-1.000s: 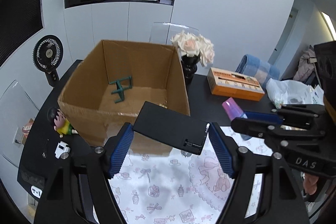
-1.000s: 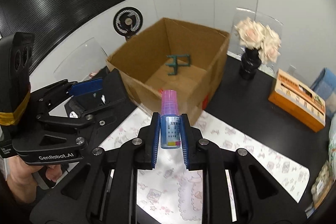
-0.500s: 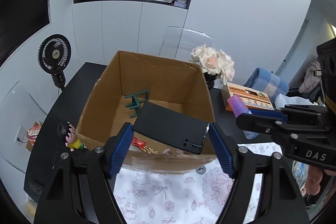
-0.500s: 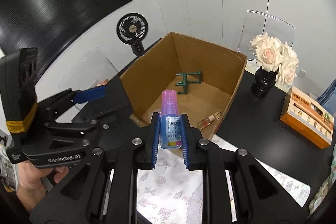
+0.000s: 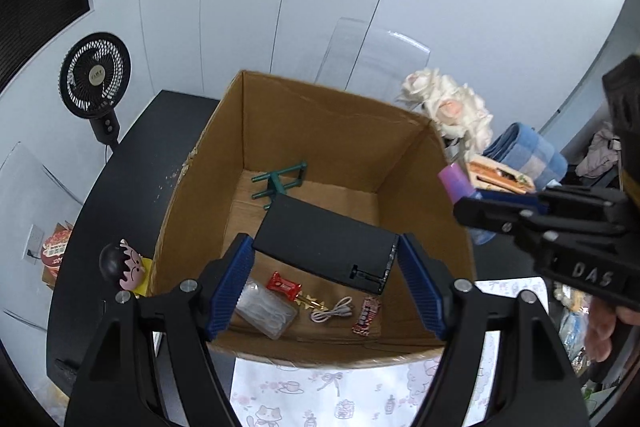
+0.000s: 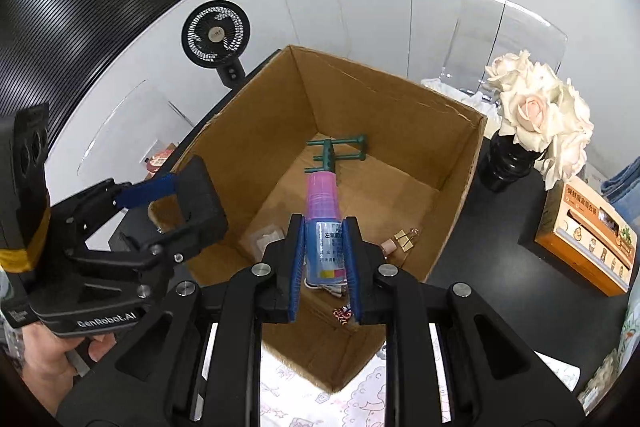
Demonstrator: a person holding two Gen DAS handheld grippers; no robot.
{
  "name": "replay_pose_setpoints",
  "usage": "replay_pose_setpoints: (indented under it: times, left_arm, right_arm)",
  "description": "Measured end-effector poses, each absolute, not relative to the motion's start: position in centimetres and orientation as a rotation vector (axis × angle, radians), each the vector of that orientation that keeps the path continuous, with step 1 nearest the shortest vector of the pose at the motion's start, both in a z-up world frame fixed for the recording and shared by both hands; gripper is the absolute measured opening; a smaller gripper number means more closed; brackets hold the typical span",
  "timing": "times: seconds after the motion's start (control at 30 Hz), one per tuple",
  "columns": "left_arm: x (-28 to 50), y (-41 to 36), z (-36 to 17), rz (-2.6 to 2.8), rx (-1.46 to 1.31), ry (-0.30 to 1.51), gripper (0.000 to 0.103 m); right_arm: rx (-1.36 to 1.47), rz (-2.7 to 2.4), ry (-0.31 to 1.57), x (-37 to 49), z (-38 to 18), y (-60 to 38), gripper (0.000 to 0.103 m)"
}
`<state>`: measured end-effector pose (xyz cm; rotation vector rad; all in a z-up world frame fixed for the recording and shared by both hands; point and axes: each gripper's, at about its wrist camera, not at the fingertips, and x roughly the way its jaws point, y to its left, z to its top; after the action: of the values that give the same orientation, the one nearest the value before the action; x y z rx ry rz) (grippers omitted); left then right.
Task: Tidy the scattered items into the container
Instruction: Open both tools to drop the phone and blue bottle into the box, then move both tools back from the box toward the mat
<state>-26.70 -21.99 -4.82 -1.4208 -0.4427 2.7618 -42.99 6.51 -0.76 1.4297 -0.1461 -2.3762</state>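
Both loads over open brown cardboard box [image 5: 404, 163] — drop zone directly beneath. Left gripper [image 5: 326, 267] wide apart, clamped on flat black rectangular case [image 5: 326, 241], long axis 10-to-4 o'clock. Right gripper [image 6: 325, 255] narrow, clamped on blue plastic bottle with pink cap [image 6: 323, 217], cap toward 12 — near front wall.

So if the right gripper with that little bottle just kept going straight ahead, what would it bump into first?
Probably the floor of the cardboard box, near the green rack. The right gripper points the pink-capped bottle down into the box; depth is uncertain.
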Motion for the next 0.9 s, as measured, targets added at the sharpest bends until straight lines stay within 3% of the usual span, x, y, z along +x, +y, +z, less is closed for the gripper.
replay_pose_setpoints:
  times: [0.33, 0.37, 0.4, 0.43, 0.47, 0.5, 0.7, 0.9]
  left_arm:
    - [-27.4, -22.7, -5.9, 2.755, -1.492, -0.439, 0.073]
    - [-27.3, -22.5, -5.8, 2.766, -1.489, -0.426, 0.074]
    - [-27.1, -22.4, -5.6, 2.783, -1.478, -0.413, 0.083]
    - [-27.0, -22.3, -5.4, 2.796, -1.466, -0.397, 0.089]
    - [-27.0, -22.1, -5.2, 2.808, -1.454, -0.379, 0.101]
    - [-26.9, -22.0, -5.0, 2.82, -1.442, -0.362, 0.103]
    - [-26.3, -21.5, -4.0, 2.861, -1.429, -0.307, 0.103]
    - [-25.5, -20.5, -3.3, 2.861, -1.406, -0.285, 0.103]
  right_arm:
    - [1.476, -2.401, -0.157, -43.8, -1.8, 7.1, 0.023]
    - [1.473, -2.41, -0.158, -43.7, -1.7, 7.2, 0.031]
    - [1.467, -2.42, -0.162, -43.6, -1.5, 7.3, 0.05]
    - [1.462, -2.433, -0.171, -43.5, -1.4, 7.6, 0.061]
    - [1.456, -2.447, -0.182, -43.3, -1.2, 7.8, 0.078]
    - [1.455, -2.46, -0.193, -43.1, -1.1, 8.1, 0.089]
    - [1.455, -2.503, -0.202, -41.9, -0.9, 9.5, 0.103]
    - [1.427, -2.525, -0.183, -40.3, 0.0, 10.1, 0.103]
